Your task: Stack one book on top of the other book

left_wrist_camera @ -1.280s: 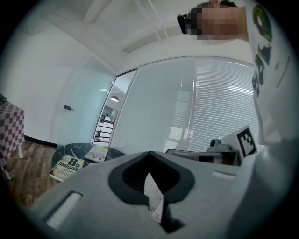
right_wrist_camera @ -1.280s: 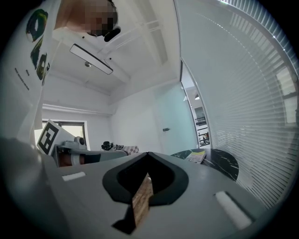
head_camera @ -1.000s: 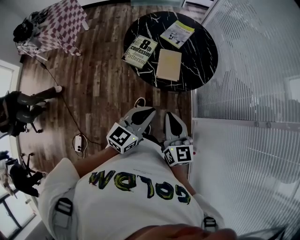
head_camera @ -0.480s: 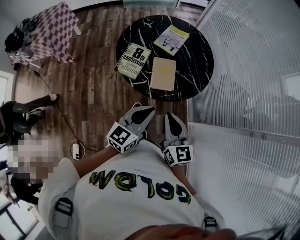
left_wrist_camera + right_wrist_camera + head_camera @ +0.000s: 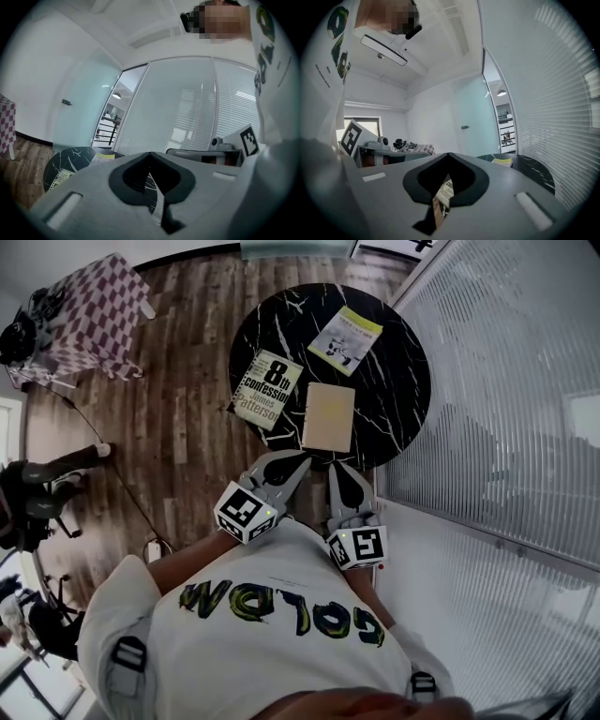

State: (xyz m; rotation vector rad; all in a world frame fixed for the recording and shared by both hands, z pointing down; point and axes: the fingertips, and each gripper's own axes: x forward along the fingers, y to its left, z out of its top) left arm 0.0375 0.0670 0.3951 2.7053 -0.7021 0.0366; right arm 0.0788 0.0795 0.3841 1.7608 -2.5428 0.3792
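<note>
Three books lie on the round black marble table [image 5: 398,381]: a "8th confession" paperback [image 5: 267,388] at its left, a plain tan book [image 5: 329,416] at the near edge, and a yellow-green book [image 5: 345,334] farther back. My left gripper [image 5: 296,460] and right gripper [image 5: 339,472] are held side by side before my chest, just short of the table's near edge. Both are shut with nothing in them. The left gripper view shows the shut left gripper [image 5: 151,155] and the table [image 5: 70,159] beyond it. Through the right gripper [image 5: 449,156] a strip of the paperback [image 5: 446,190] shows.
A frosted glass wall with blinds [image 5: 506,427] runs along the right, close to the table. A checkered table [image 5: 89,310] stands at the far left. A cable and power strip [image 5: 153,547] lie on the wood floor, with dark stands [image 5: 37,493] at the left.
The table and its books have drawn nearer to both grippers, whose tips now almost reach its near edge. Both grippers stay shut and side by side.
</note>
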